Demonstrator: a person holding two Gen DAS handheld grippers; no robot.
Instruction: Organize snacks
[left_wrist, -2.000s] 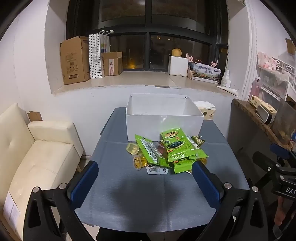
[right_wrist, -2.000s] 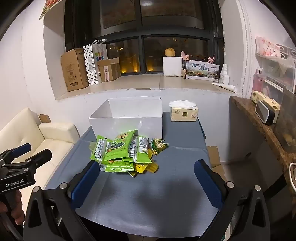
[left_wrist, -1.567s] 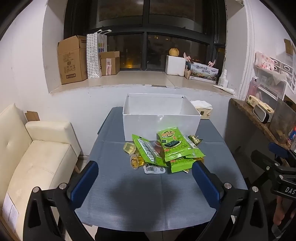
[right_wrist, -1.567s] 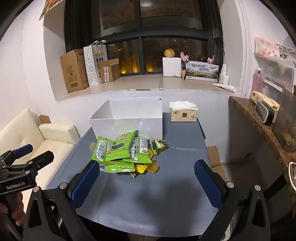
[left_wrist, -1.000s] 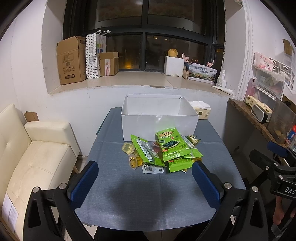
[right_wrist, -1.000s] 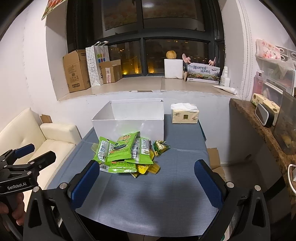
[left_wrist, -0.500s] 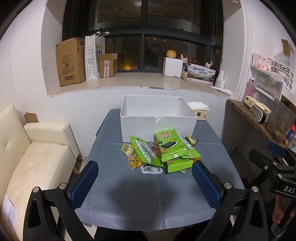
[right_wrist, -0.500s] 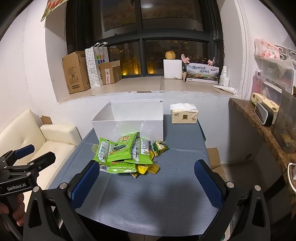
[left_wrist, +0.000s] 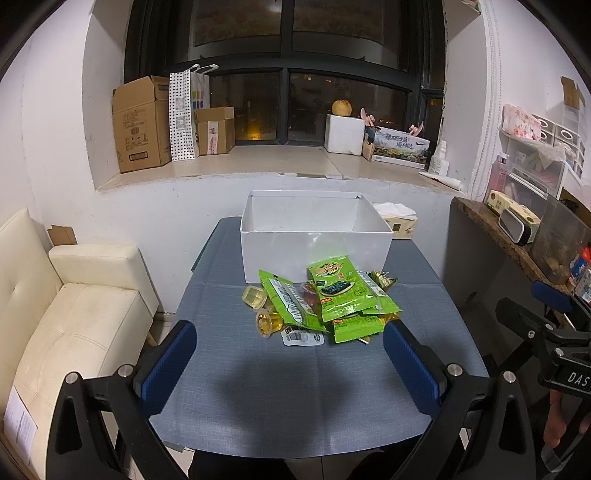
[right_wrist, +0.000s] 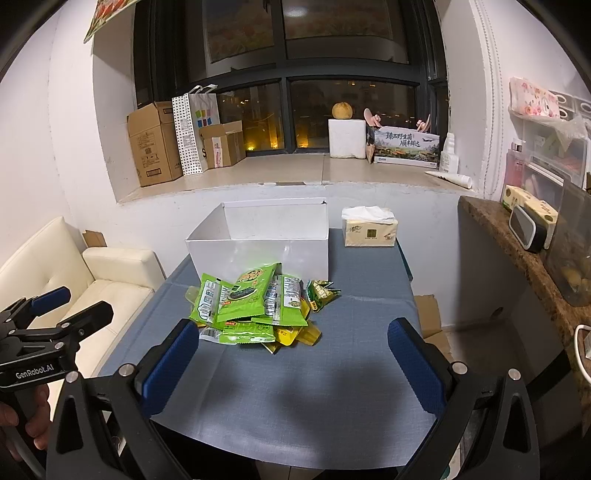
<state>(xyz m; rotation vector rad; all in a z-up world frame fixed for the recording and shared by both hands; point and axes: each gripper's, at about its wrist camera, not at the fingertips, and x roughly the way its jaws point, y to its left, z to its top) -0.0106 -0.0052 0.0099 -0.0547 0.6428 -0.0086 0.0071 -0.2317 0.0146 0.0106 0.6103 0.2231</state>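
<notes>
A pile of snacks (left_wrist: 325, 302), mostly green packets with small jelly cups (left_wrist: 255, 296) at its left, lies mid-table in front of an open white box (left_wrist: 314, 240). The pile (right_wrist: 255, 306) and the box (right_wrist: 258, 251) also show in the right wrist view. My left gripper (left_wrist: 288, 363) is open and empty, held above the near table edge, short of the pile. My right gripper (right_wrist: 291, 363) is open and empty, at the near edge, right of the pile.
The grey-blue table (left_wrist: 295, 387) is small. A tissue box (right_wrist: 369, 230) stands at the back right beside the white box. A cream sofa (left_wrist: 55, 314) is on the left. A dark counter (right_wrist: 517, 240) with items is on the right.
Both grippers have drifted slightly back and up, so the pile and box look a little smaller. Both stay open. Nothing on the table has moved.
</notes>
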